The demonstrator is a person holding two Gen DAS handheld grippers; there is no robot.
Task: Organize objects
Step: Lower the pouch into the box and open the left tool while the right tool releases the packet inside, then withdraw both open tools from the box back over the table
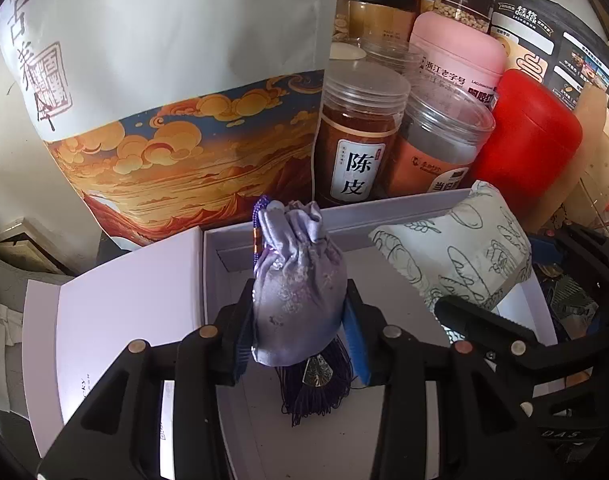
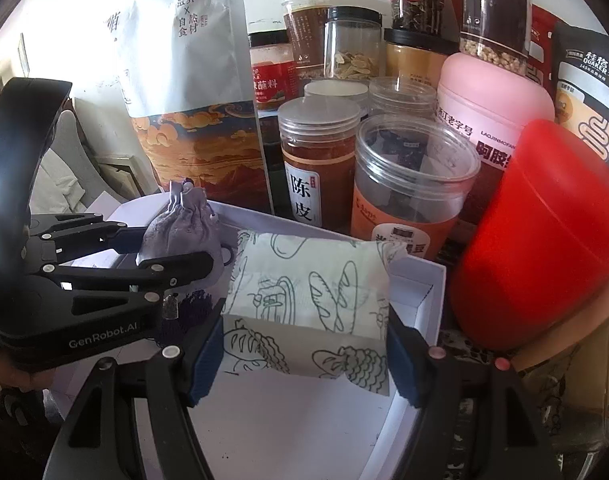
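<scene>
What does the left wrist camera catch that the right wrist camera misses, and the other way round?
Only the left wrist view shows the pouch's dark purple tassel fully and the box's open lid. Only the right wrist view shows the jar of pale slices at the back. Both show the lilac pouch in the left gripper, the printed packet in the right gripper, and the white box.

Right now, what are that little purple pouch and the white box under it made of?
The pouch looks like shiny satin cloth: it gleams, puckers at the drawn neck and shows woven flowers. The box seems matte white cardboard, with thin, straight folded walls.
</scene>
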